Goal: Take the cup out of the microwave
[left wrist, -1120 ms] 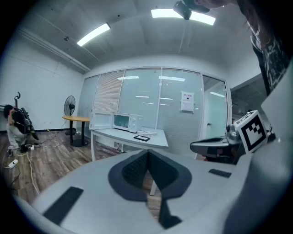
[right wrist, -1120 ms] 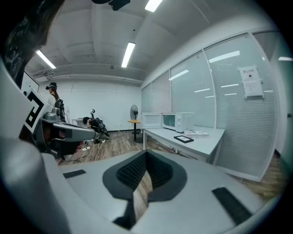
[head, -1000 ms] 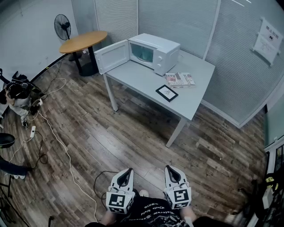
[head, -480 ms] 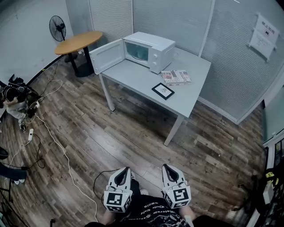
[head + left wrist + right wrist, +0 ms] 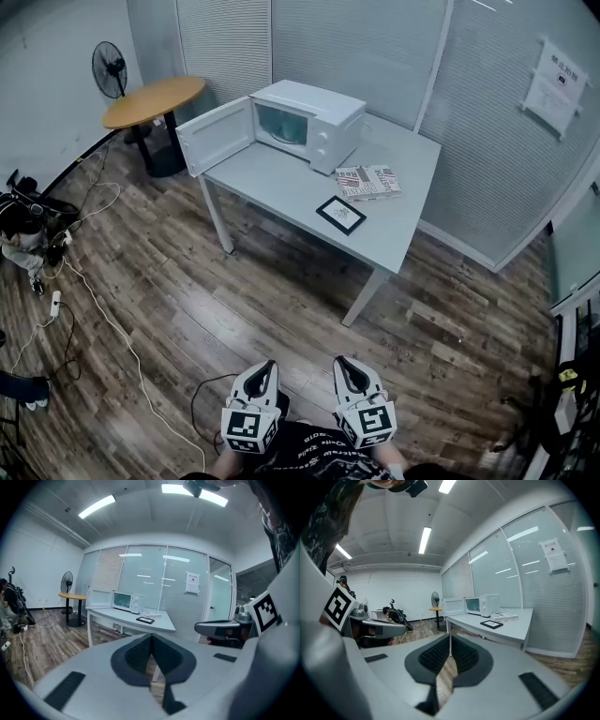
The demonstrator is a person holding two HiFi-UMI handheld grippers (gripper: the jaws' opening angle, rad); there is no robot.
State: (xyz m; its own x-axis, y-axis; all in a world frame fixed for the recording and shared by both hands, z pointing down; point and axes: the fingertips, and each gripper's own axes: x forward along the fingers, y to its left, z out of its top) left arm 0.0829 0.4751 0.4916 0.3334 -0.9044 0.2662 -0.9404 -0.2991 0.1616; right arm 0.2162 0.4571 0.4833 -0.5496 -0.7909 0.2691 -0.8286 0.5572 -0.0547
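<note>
Step (est.): approaching, both grippers hanging well short of grey rectangular table (image 5: 281, 183). Best walking up to door side, unclenching one gripper before reaching in.

Qty, L to R:
- white two-jaw left gripper (image 5: 269, 367) x1, clenched, empty
- white box microwave (image 5: 314, 122) x1, far-left on table, door standing open
- cup: 0 seen, prob. sitting inside, too small to tell
- right gripper (image 5: 343, 362) x1, clenched, empty

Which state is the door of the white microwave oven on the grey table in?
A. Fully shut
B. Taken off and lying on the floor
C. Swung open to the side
C: the white microwave oven stands on the grey table with its door swung out to the side, so the cavity is exposed.
</note>
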